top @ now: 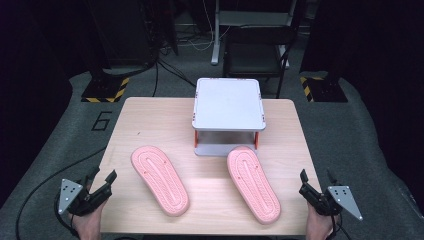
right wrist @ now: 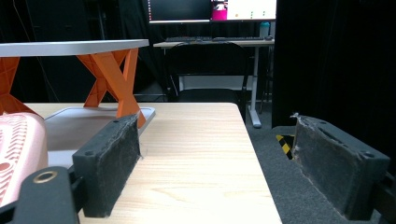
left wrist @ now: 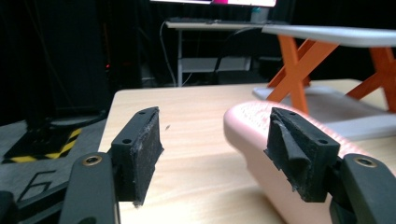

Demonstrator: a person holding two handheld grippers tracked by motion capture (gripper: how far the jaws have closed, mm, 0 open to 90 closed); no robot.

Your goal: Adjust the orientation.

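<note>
**High view: nothing picked up yet, two slippers waiting on the table**

High view shows the work at its beginning, as I judge it. Both pink slippers lie sole-up on the wooden table [top: 150, 107], and no claw touches them. The left gripper [top: 104, 181] hovers at the near left edge with its jaws spread and nothing between them; the left slipper [top: 159, 179] lies just to its right and a little ahead. The right gripper [top: 315, 186] waits at the near right edge, jaws also spread and empty; the right slipper [top: 252, 182] lies to its left, near but apart.

Ahead of both claws, beyond the slippers, stands the small shelf [top: 229, 102] with a grey top and orange legs. The toe of the right slipper comes close to its base.

Probably the slippers should go onto this shelf, so all steps remain: reach, pinch, lift, place.

Count: two slippers, one shelf, two grippers, one table.
</note>
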